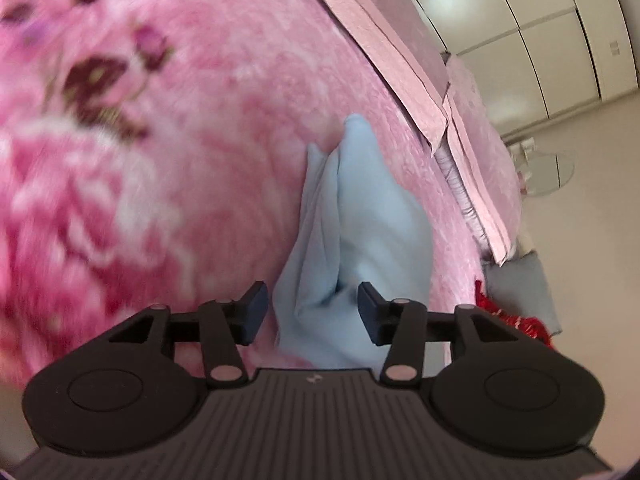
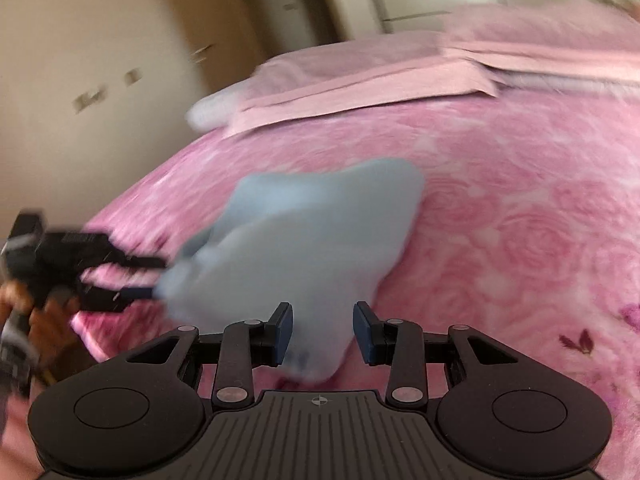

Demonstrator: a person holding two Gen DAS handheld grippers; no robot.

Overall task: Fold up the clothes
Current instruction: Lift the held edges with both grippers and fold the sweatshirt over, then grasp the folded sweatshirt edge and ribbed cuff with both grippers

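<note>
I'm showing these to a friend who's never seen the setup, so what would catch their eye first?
Probably the pale blue garment, bunched in the middle of a bright pink rose-patterned blanket that covers the bed. Next, the black left gripper and right gripper at the bottom of each view, fingers apart with blue cloth between them.

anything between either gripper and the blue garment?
Nothing visible. The blue garment lies bunched on the pink blanket, already between the open pads of the left gripper and the right gripper.
</note>
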